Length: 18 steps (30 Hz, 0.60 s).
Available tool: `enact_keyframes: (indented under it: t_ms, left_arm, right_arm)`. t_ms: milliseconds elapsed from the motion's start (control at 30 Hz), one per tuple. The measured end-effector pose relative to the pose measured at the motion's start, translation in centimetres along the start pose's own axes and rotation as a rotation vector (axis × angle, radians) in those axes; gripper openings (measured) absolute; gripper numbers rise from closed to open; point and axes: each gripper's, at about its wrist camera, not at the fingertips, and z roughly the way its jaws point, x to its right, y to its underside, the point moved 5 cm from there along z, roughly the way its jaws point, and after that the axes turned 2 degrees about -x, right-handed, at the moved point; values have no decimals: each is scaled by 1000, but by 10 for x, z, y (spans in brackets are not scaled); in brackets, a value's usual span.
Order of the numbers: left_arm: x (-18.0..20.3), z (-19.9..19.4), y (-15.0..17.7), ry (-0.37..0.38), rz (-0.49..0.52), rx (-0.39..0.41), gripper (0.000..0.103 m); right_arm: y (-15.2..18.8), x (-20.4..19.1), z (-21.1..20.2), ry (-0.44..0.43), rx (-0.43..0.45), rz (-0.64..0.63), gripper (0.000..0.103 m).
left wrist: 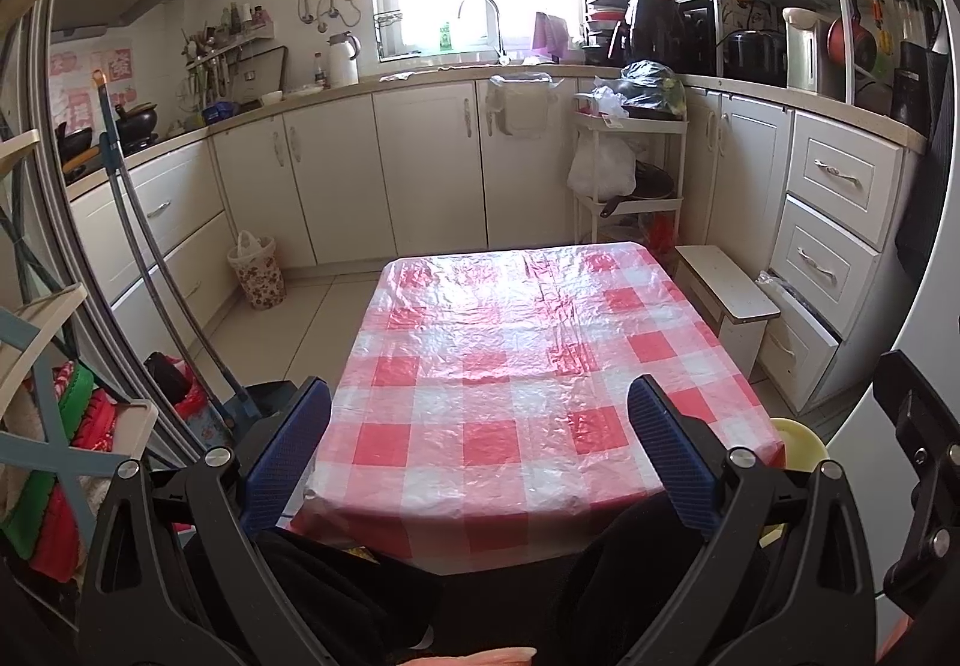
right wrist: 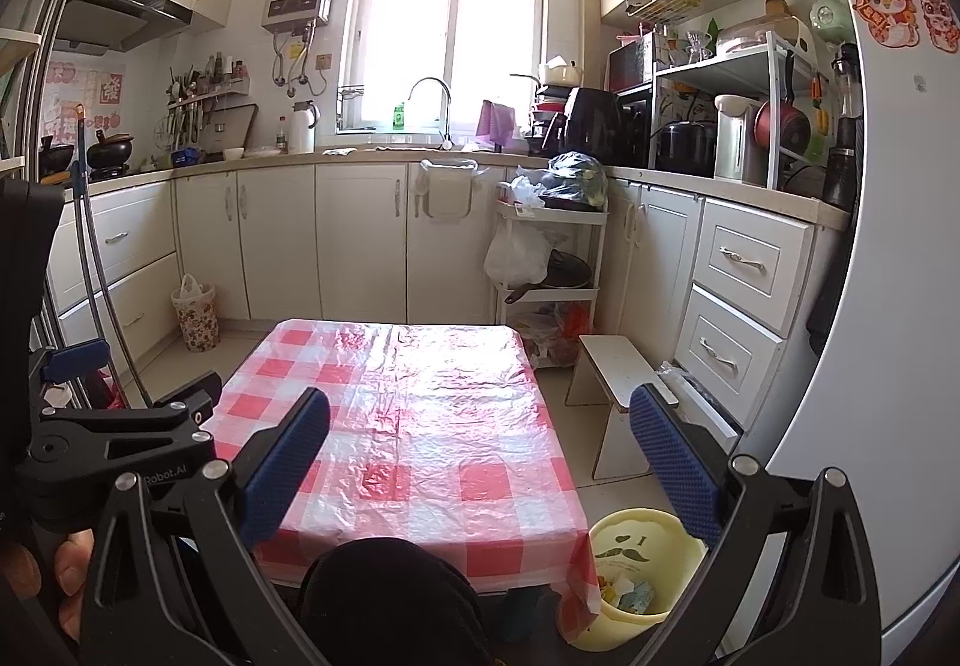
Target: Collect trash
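Both grippers, left [left wrist: 480, 450] and right [right wrist: 480, 462], hang wide apart and empty above my checkered tabletop [right wrist: 396, 402]; trash sits in the yellow bin [right wrist: 642, 576] beside its near right corner.

A: Yellow bin [right wrist: 645, 576]?
B: Partly hidden behind the right gripper's finger [right wrist: 675, 462]; the scraps inside are too small to identify. In the left view only a sliver of its rim shows past the table [left wrist: 540, 342].
A: Table's near edge?
B: Covered by dark clothing [right wrist: 390, 600].
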Motion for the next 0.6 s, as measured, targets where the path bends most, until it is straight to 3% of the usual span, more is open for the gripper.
enact_keyframes:
  t_ms: [600]
  left_arm:
    - [-11, -7, 2, -15, -31, 5, 96]
  right_arm:
    - [-1, -13, 2, -13, 0, -19, 96]
